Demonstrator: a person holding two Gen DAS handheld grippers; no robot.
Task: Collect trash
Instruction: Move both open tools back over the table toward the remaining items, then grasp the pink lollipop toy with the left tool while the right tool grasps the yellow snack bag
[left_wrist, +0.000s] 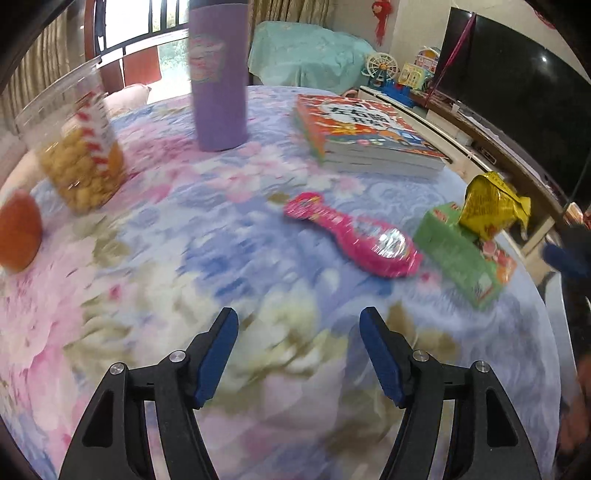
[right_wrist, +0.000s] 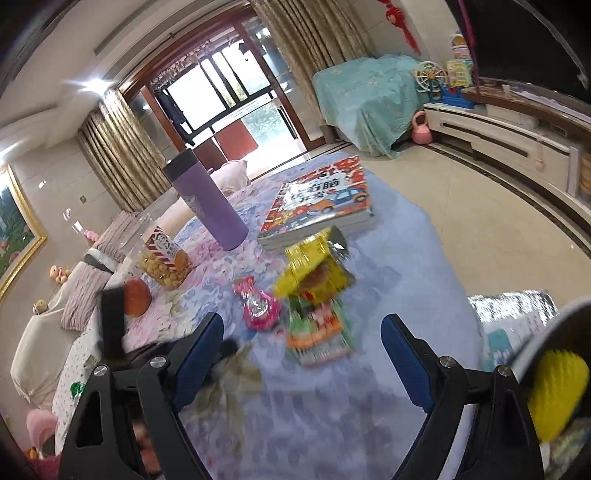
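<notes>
A crumpled yellow snack bag lies on a green and orange packet near the table's right edge. A pink wrapper lies just left of them. My left gripper is open and empty, low over the flowered tablecloth, short of the pink wrapper. My right gripper is open and empty, above the table, with the green packet between and beyond its fingers. A blue fingertip of the right gripper shows at the left wrist view's right edge.
A purple bottle, a stack of picture books, a popcorn jar and an orange fruit stand on the table. A bin with a yellow object is at lower right.
</notes>
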